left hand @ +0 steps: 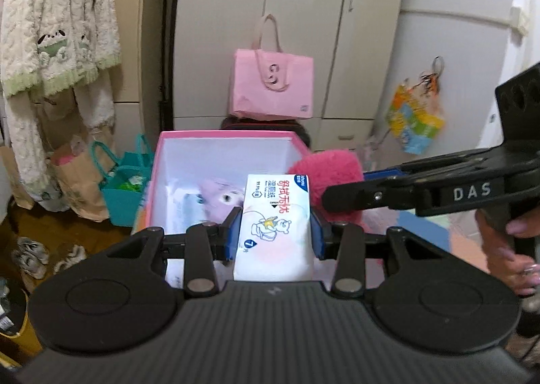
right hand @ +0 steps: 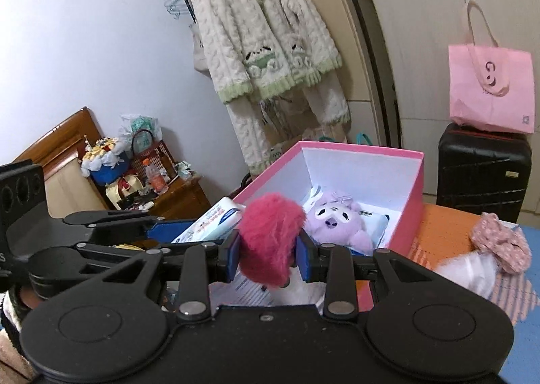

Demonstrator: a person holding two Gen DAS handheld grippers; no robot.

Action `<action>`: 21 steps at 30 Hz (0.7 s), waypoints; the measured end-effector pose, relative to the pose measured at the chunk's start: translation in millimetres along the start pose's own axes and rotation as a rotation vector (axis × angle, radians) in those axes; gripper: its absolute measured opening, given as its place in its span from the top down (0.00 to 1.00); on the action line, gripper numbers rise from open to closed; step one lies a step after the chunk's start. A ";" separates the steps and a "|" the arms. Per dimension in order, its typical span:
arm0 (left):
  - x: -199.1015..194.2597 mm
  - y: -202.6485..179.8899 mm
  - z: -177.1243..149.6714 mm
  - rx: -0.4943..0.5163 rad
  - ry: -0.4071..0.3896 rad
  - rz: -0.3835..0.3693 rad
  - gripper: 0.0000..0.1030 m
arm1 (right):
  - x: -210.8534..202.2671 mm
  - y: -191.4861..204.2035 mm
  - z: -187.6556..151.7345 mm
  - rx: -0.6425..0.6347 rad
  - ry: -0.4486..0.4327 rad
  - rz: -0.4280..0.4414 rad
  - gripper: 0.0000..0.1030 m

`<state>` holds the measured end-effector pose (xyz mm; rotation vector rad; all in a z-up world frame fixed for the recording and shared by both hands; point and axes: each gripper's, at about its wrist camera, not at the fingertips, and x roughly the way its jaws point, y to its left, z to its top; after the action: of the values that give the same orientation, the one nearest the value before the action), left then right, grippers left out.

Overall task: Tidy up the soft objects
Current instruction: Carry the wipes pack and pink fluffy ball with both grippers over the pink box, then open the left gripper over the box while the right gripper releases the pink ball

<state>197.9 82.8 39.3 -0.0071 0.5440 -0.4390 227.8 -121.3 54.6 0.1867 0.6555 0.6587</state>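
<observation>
My left gripper [left hand: 276, 232] is shut on a white wet-wipes pack [left hand: 275, 225] with red lettering, held over the near edge of the open pink box [left hand: 175, 136]. My right gripper [right hand: 268, 249] is shut on a fluffy magenta pompom-like soft object [right hand: 270, 235], also seen at the box's right side in the left wrist view [left hand: 325, 171]. Inside the box [right hand: 418, 181] lie a purple plush toy [right hand: 334, 222] and another wipes pack [right hand: 379, 220]. The held pack shows in the right wrist view [right hand: 216, 218] beside the left gripper.
A pink floral fabric piece [right hand: 503, 242] and a white soft item [right hand: 469, 271] lie on the orange and blue mat at right. A black suitcase [right hand: 482, 174] with a pink tote [right hand: 491, 87] stands behind. Teal and paper bags [left hand: 125, 188] stand left of the box.
</observation>
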 end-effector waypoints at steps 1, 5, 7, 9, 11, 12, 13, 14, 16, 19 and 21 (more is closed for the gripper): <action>7.1 3.5 0.7 0.003 0.004 0.008 0.62 | 5.8 -2.1 1.7 -0.001 0.007 -0.011 0.62; 29.0 11.4 -3.5 0.025 0.021 0.084 0.62 | 26.6 -8.3 3.5 -0.042 0.029 -0.106 0.63; 37.4 12.9 -7.5 0.048 0.032 0.128 0.62 | 34.0 -11.7 1.3 -0.060 0.052 -0.131 0.63; 43.9 14.3 -10.0 0.061 0.046 0.152 0.62 | 41.9 -13.3 -1.4 -0.085 0.073 -0.154 0.63; 49.0 15.6 -10.4 0.075 0.060 0.155 0.62 | 48.2 -12.5 -3.4 -0.117 0.089 -0.177 0.63; 51.6 15.6 -10.3 0.084 0.072 0.160 0.62 | 51.8 -12.6 -3.7 -0.130 0.097 -0.185 0.63; 53.3 15.5 -10.4 0.088 0.080 0.168 0.62 | 54.9 -11.8 -4.3 -0.145 0.104 -0.193 0.63; 55.2 15.5 -10.8 0.089 0.087 0.178 0.62 | 58.1 -10.9 -4.1 -0.158 0.109 -0.202 0.63; 59.8 18.2 -10.7 0.078 0.102 0.200 0.60 | 60.4 -10.8 -4.1 -0.171 0.109 -0.217 0.63; 57.2 17.8 -10.7 0.071 0.095 0.201 0.59 | 54.1 -10.2 -4.4 -0.167 0.099 -0.211 0.63; 49.1 13.8 -9.6 0.078 0.084 0.193 0.51 | 47.1 -6.1 -5.3 -0.182 0.091 -0.215 0.62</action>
<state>236.2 76.4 4.8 0.1381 0.6035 -0.2724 255.9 -97.1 24.5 -0.0826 0.6883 0.5184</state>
